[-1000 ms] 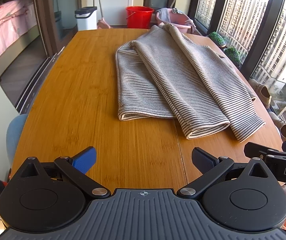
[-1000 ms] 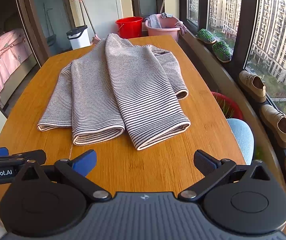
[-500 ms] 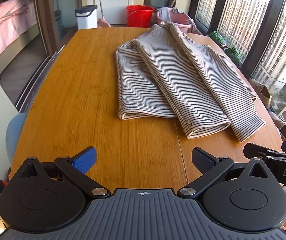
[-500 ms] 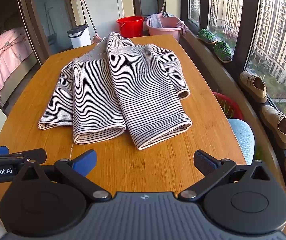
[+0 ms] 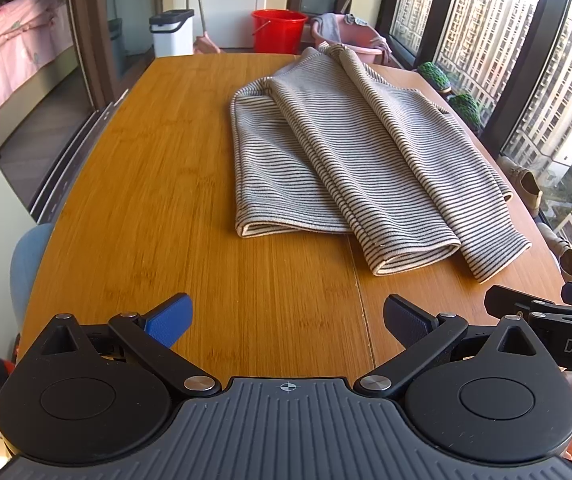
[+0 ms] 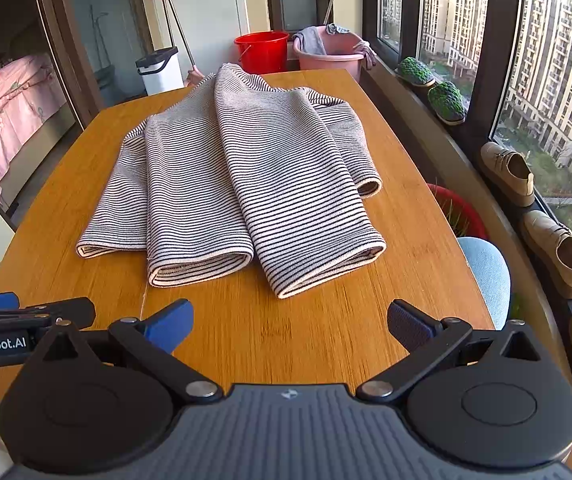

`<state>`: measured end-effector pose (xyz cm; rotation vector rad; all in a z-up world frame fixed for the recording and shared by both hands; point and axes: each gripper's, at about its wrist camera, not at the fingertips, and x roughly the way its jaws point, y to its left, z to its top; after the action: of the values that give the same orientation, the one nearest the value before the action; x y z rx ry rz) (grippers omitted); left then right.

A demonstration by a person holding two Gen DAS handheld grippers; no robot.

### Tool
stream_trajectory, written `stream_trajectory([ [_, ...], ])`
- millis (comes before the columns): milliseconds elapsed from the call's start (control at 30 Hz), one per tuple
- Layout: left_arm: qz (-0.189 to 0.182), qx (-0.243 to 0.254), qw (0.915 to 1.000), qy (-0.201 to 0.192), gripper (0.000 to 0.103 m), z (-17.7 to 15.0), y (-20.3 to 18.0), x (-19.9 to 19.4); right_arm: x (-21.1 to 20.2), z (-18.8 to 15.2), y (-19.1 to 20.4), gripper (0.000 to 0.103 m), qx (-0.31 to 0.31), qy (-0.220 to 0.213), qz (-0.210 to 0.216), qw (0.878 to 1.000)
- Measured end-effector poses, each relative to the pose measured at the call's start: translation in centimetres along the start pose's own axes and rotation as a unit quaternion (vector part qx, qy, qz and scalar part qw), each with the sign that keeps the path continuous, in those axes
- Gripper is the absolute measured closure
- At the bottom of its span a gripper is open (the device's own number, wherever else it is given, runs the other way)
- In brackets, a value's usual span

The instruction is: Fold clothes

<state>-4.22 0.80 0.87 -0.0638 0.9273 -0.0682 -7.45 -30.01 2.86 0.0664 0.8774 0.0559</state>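
Note:
A striped beige-and-black garment point(image 5: 350, 160) lies folded lengthwise on the wooden table point(image 5: 146, 200), its hems toward me; it also shows in the right wrist view point(image 6: 242, 184). My left gripper point(image 5: 286, 320) is open and empty, above the table's near edge, short of the hems. My right gripper point(image 6: 290, 320) is open and empty, also short of the hems. Each gripper shows at the side of the other's view: the right one point(image 5: 546, 316) and the left one point(image 6: 26, 316).
A red bucket point(image 6: 262, 50), a pink basin point(image 6: 330, 54) and a white bin point(image 6: 160, 70) stand beyond the table's far end. Shoes point(image 6: 510, 178) line the window sill at right. A blue chair point(image 6: 486, 276) sits at the table's right side.
Both grippers have eased slightly toward the garment. The garment has not moved.

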Motion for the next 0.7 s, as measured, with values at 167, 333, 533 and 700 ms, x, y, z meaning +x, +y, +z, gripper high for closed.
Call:
stream_trajectory([
  [167,-0.001,0.000,1.0000,-0.001,0.000,-0.03,-0.03,-0.06,0.04,-0.05,0.03,0.000,0.000,0.000,0.000,1.000],
  [333,-0.001,0.000,1.0000,0.000,0.000,-0.02,-0.07,-0.04,0.11,-0.12,0.01,0.000,0.000,0.000,0.000,1.000],
  [533,-0.001,0.000,1.0000,-0.001,0.000,-0.03,-0.21,-0.06,0.12,-0.19,0.02,0.000,-0.001,0.000,0.001,1.000],
  [700,-0.001,0.000,1.0000,-0.002,0.000,-0.14,-0.17,-0.12,0.13,-0.31,-0.04,0.000,0.000,0.000,0.002,1.000],
])
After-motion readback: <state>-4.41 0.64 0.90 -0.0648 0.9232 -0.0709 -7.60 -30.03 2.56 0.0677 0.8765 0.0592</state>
